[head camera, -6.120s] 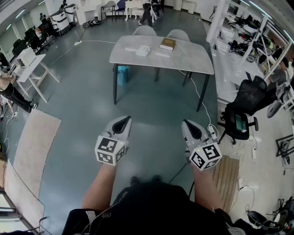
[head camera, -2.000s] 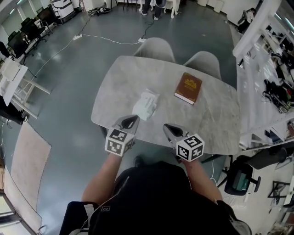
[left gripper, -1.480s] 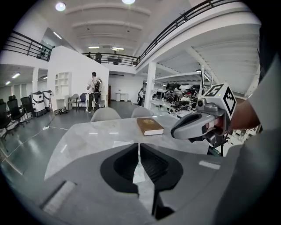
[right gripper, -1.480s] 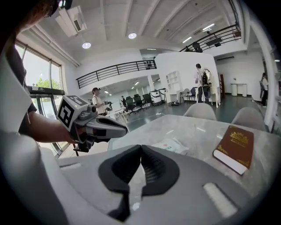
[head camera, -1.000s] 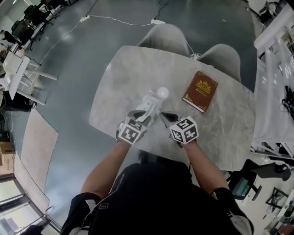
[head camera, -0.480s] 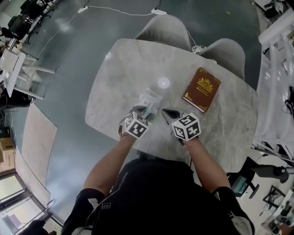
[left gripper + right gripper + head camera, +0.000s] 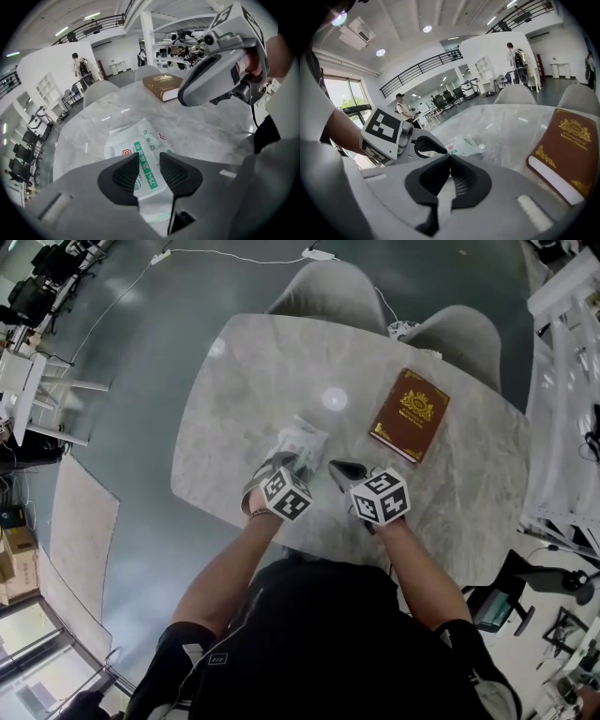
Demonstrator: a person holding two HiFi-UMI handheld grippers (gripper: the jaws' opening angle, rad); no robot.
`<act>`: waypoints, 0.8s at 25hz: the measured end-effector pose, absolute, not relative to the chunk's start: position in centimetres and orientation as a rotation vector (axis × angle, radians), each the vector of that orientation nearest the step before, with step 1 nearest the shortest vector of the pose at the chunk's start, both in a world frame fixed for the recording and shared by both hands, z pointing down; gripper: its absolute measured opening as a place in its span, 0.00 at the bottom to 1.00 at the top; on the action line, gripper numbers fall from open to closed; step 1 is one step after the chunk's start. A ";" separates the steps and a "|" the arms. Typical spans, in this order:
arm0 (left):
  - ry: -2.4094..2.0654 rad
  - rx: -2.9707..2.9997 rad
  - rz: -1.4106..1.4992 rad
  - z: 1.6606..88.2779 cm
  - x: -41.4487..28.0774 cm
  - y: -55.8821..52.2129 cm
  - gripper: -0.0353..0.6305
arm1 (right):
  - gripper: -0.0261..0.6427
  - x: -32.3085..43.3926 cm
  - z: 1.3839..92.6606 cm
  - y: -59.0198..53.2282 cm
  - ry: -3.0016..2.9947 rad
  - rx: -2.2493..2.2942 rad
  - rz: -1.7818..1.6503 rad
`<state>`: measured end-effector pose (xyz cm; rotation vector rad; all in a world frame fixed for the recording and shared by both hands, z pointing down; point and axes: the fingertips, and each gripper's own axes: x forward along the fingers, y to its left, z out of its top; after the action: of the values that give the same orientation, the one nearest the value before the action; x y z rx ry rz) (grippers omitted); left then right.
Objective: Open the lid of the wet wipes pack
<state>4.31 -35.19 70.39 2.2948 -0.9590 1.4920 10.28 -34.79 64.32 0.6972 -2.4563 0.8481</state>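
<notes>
Pack of wet wipes (image 7: 301, 440) flat on table (image 7: 248, 381); left claw (image 7: 150, 165) astride it, jaws apart, closing; right claw (image 7: 450, 163) at pack's 4 o'clock, pressed together, empty.

Colours around the marbled table
The table (image 7: 253, 371) is pale grey with faint darker veining. On it, the wipes pack (image 7: 133, 140) is white with a green stripe and a small red mark, and the book (image 7: 410, 414) is reddish brown with gold ornament. Beyond the table the chairs (image 7: 323, 292) are light grey; the floor (image 7: 141, 352) is dull blue-grey.
</notes>
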 end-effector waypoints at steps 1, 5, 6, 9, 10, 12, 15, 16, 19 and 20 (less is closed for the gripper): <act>-0.956 2.293 1.515 70.5 4.4 -35.2 0.27 | 0.04 10.3 64.4 -34.7 -2.455 0.699 0.853; -0.933 2.273 1.567 71.1 4.6 -35.2 0.27 | 0.04 10.2 64.7 -34.6 -2.452 0.708 0.869; -0.931 2.269 1.569 71.2 4.6 -35.3 0.27 | 0.04 10.2 64.7 -34.6 -2.452 0.709 0.870; -0.939 2.251 1.545 71.2 4.4 -35.3 0.26 | 0.04 9.9 64.7 -34.3 -2.455 0.707 0.871; -0.939 2.247 1.534 71.2 4.4 -35.3 0.26 | 0.04 9.8 64.8 -34.2 -2.456 0.704 0.872; -0.931 2.246 1.520 71.1 4.4 -35.4 0.26 | 0.04 9.6 64.8 -34.0 -2.456 0.699 0.872; -0.908 2.256 1.501 70.9 4.5 -35.3 0.25 | 0.04 9.3 64.8 -33.8 -2.455 0.694 0.867; -0.898 2.258 1.492 70.8 4.6 -35.2 0.23 | 0.04 9.2 64.7 -33.7 -2.454 0.694 0.865; -0.882 2.253 1.484 70.8 4.7 -35.2 0.20 | 0.04 9.0 64.6 -33.4 -2.450 0.696 0.859; -0.886 2.246 1.482 70.9 4.7 -35.3 0.20 | 0.04 9.0 64.6 -33.4 -2.448 0.697 0.856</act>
<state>4.65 -35.27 70.88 2.2457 -0.8860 1.4823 9.00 -33.39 64.57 0.6972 -2.4481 0.8555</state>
